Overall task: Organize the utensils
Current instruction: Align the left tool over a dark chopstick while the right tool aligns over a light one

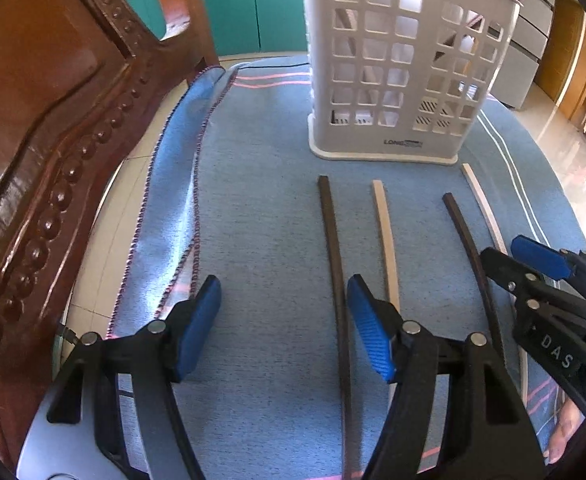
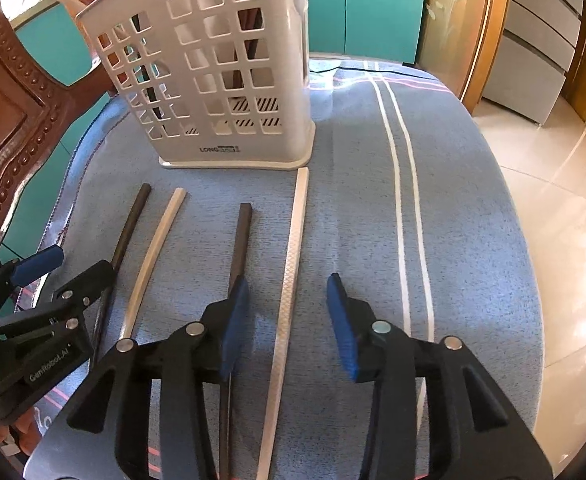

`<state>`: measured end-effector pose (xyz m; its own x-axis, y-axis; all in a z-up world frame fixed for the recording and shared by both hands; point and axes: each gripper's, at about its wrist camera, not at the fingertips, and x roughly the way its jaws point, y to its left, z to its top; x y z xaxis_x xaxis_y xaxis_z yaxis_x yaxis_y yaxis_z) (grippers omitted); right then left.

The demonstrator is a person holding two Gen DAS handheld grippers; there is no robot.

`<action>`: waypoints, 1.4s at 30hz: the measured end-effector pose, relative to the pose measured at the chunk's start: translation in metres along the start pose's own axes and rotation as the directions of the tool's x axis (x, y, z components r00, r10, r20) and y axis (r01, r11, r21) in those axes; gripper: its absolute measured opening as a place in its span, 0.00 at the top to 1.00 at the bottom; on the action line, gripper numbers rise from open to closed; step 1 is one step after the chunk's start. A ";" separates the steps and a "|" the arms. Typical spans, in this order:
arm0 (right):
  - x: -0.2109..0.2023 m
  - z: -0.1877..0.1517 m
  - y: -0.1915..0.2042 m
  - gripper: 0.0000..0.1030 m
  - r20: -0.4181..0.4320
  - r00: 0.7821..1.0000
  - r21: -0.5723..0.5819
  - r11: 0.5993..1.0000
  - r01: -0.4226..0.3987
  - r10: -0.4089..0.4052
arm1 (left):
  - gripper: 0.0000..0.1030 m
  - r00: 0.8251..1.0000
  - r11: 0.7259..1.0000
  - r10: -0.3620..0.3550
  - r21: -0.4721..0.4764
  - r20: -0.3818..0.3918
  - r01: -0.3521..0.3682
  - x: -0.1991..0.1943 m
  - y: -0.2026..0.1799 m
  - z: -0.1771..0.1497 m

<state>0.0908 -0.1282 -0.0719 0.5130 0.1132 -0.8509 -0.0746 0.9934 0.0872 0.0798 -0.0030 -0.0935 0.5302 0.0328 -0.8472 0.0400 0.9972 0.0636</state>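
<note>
Currently four chopsticks lie side by side on the blue cloth [image 2: 373, 208] that covers the surface, all in front of the white slotted holder [image 2: 221, 80]. From my left they run: dark chopstick [image 1: 335, 264], pale chopstick [image 1: 387, 240], second dark chopstick [image 2: 239, 248], second pale chopstick [image 2: 293, 260]. Through the holder's slots I can make out dark and pale sticks standing inside, so I judge part of the sorting done; how many stand there I cannot tell.

My left gripper [image 1: 283, 328] is apart and empty, hovering over bare cloth with the first dark chopstick just beside its right pad. My right gripper [image 2: 289, 328] is also apart, with the second pale chopstick lying between its pads but not pressed by them; the second dark chopstick runs under the left pad.

Remaining work, as I judge it: four chopsticks to lift and stand in the holder. None is gripped yet.
</note>
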 end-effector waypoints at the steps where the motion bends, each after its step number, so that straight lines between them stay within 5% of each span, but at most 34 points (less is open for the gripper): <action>1: 0.000 0.000 0.000 0.60 0.002 1.000 -0.003 1.000 0.002 -0.002 | 0.35 1.000 1.000 -0.002 0.005 -0.002 0.002 0.000 -0.002 -0.001; 6: 0.001 -0.001 0.002 0.60 0.007 1.000 -0.020 1.000 0.012 -0.011 | 0.35 1.000 1.000 -0.011 0.026 -0.016 0.011 0.002 -0.008 -0.004; 10: -0.003 -0.003 0.000 0.84 0.003 1.000 -0.005 1.000 0.001 -0.001 | 0.43 0.999 0.999 -0.027 0.022 -0.021 0.027 0.003 -0.006 -0.002; 12: -0.004 -0.002 -0.003 0.87 -0.001 1.000 0.005 1.000 -0.010 0.010 | 0.48 0.999 0.999 -0.035 0.025 -0.021 0.036 0.001 -0.007 -0.004; 42: -0.002 0.000 -0.001 0.75 0.000 1.000 -0.004 1.000 -0.001 0.001 | 0.43 1.000 1.000 -0.012 0.019 -0.023 0.013 0.005 -0.004 0.001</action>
<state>0.0895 -0.1293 -0.0705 0.5129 0.1143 -0.8508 -0.0785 0.9932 0.0862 0.0832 -0.0066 -0.0969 0.5102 0.0223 -0.8598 0.0625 0.9961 0.0629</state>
